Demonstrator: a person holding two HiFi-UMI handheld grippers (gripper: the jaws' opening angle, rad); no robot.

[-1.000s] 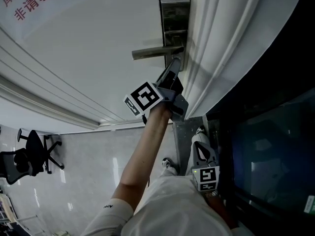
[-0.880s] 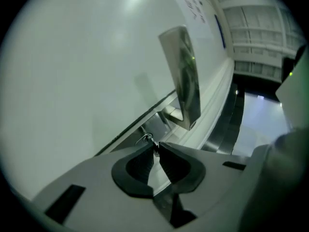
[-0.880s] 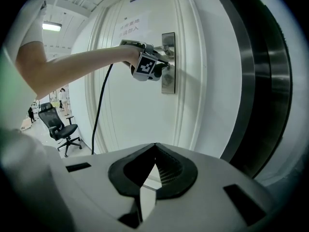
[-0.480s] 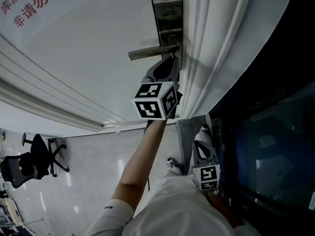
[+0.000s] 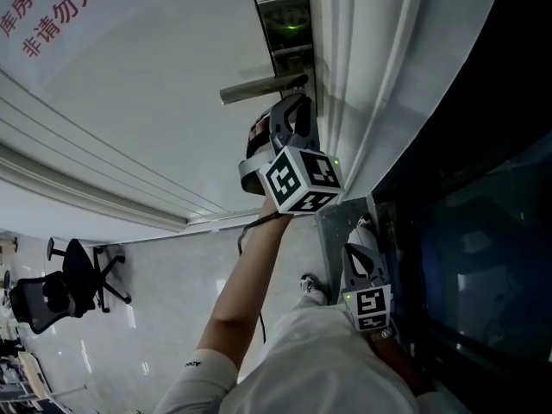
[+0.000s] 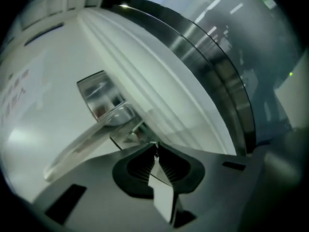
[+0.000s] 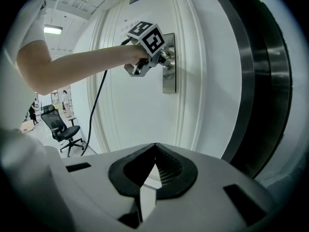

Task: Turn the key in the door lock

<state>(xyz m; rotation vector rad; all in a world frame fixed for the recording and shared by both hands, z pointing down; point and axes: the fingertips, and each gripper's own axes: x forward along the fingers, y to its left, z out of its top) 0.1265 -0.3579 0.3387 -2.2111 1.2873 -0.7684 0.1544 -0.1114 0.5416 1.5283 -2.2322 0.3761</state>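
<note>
A steel lock plate (image 5: 285,24) with a lever handle (image 5: 259,87) sits on the white door. My left gripper (image 5: 297,110) reaches up to the plate just below the handle, and its marker cube (image 5: 302,179) faces the camera. In the left gripper view its jaws (image 6: 155,148) are pinched together on a small metal key (image 6: 155,143) at the lower part of the plate (image 6: 99,93); most of the key is hidden. My right gripper (image 5: 360,261) hangs low by the door frame, shut on nothing (image 7: 154,149). The right gripper view shows the left gripper (image 7: 163,63) at the plate (image 7: 170,83).
White mouldings (image 5: 362,76) border the door on the right, with a dark glass panel (image 5: 483,231) beyond. Red lettering (image 5: 43,15) is on the door. An office chair (image 5: 60,283) stands on the tiled floor to the left. A black cable (image 7: 99,95) hangs from the left arm.
The left gripper has rolled at the lock; its marker cube swung from the left side round to the lower right. A green glow now shows on the lock plate. The right gripper stayed still.
</note>
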